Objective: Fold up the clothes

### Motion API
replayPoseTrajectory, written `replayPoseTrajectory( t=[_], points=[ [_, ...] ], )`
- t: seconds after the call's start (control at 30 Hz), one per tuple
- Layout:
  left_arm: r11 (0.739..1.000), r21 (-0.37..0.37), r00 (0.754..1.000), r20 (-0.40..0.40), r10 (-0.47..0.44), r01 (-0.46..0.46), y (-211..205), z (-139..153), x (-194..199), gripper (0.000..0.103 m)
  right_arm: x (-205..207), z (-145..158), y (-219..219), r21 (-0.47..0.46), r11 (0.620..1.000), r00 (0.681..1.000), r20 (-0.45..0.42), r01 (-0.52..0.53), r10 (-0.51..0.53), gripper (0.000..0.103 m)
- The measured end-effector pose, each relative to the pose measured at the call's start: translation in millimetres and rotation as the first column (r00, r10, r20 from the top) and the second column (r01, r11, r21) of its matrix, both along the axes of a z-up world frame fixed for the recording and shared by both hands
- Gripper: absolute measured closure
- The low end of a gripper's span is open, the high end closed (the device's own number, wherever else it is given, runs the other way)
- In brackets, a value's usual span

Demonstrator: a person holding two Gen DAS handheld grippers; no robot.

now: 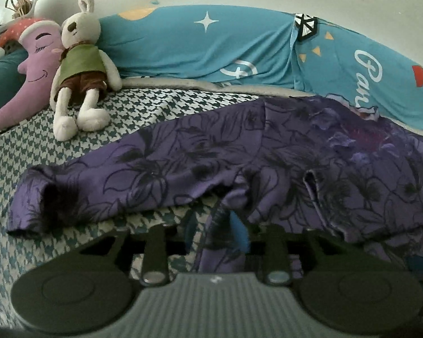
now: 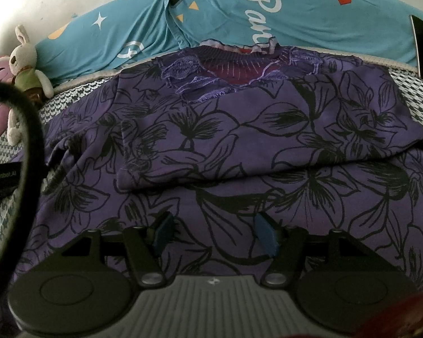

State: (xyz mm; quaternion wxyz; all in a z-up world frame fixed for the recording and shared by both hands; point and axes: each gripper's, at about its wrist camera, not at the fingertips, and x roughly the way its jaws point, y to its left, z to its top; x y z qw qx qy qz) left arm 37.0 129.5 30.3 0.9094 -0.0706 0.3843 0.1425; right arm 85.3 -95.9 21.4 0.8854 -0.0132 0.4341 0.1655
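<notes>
Lying spread on the bed [image 1: 70, 129] below the blue pillow [image 1: 197, 45], purple garment [image 2: 239, 129] pinched in left gripper [image 1: 234, 225], right gripper [image 2: 211, 233] gaping empty, risking dragging folded sleeve [image 2: 268, 140] loose.

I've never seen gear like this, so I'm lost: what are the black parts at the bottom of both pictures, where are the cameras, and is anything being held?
Each picture comes from a camera mounted on a hand-held two-finger gripper, looking forward along its fingers. The left gripper appears shut on a fold of the purple floral top. The right gripper is open, hovering over the same top, holding nothing. The top lies on a houndstooth-patterned bed; one sleeve seems already folded across. Behind are a blue pillow and a plush rabbit.
</notes>
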Motion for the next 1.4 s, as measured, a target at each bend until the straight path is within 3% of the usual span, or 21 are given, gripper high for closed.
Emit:
replayPoseTrajectory(
  t=[0.2,0.43,0.57,0.67,0.9,1.0,1.23,1.4],
  points=[
    [0.995,0.06,0.997,-0.01,0.081,-0.08,15,2,-4,0.054,-1,-1,2,-0.008,1.0,1.0,0.004,-0.005,0.005,0.035],
    [0.98,0.119,0.986,-0.031,0.166,-0.161,33,2,-9,0.049,-1,-2,2,-0.01,1.0,1.0,0.003,-0.009,0.009,0.034],
    [0.961,0.163,0.973,-0.018,0.228,-0.222,42,5,-14,0.042,-1,-2,3,-0.015,1.0,1.0,0.005,-0.013,0.013,0.033],
    [0.941,0.182,0.957,0.002,0.29,-0.285,52,9,-19,0.032,-2,-2,4,-0.017,1.0,1.0,0.005,-0.013,0.013,0.033],
    [0.872,0.173,0.888,0.049,0.457,-0.458,82,20,-30,0.006,-3,-3,5,-0.03,0.999,1.0,0.012,-0.019,0.019,0.031],
    [0.842,0.163,0.856,0.031,0.516,-0.514,96,20,-31,0.0,-4,-4,6,-0.033,0.999,1.0,0.014,-0.019,0.02,0.031],
    [0.826,0.053,0.827,-0.019,0.562,-0.561,125,4,-29,0.0,-4,-4,7,-0.041,0.999,1.0,0.019,-0.02,0.02,0.03],
    [0.828,0.03,0.828,-0.016,0.56,-0.56,134,-7,-22,0.002,-5,-5,7,-0.041,0.999,1.0,0.022,-0.018,0.019,0.03]
  ],
)
